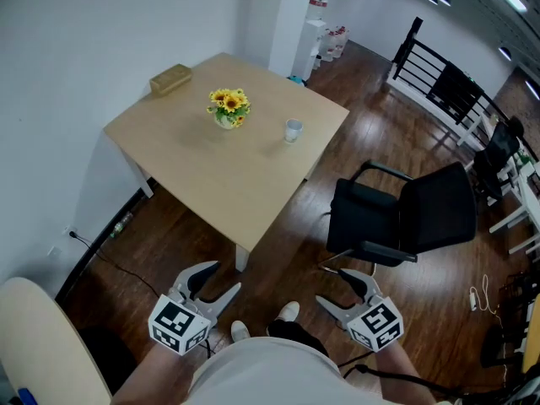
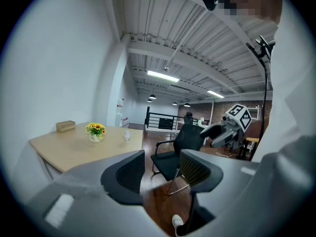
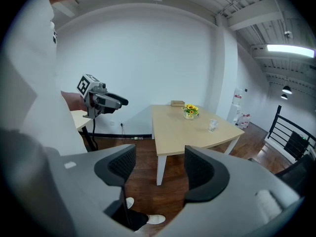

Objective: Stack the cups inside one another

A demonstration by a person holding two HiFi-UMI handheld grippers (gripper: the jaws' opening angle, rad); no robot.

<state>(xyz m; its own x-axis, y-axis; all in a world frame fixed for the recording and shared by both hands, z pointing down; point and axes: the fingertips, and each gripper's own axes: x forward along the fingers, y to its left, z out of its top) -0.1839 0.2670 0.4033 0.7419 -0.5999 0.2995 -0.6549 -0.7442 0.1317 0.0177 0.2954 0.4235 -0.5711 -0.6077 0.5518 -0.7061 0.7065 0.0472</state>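
One small clear cup (image 1: 293, 130) stands on the light wooden table (image 1: 211, 184), right of the flower pot. It also shows far off as a cup (image 2: 127, 136) in the left gripper view and a cup (image 3: 213, 125) in the right gripper view. My left gripper (image 1: 221, 278) (image 2: 163, 169) hangs over the floor well short of the table, open, with nothing between its jaws. My right gripper (image 1: 335, 288) (image 3: 160, 169) is beside it, also open and holding nothing. Both are far from the cup.
A pot of yellow flowers (image 1: 229, 108) and a tan box (image 1: 170, 79) sit on the table. A black office chair (image 1: 405, 213) stands right of the table's near corner. A cream chair back (image 1: 42, 344) is at lower left. A white wall runs along the table's far side.
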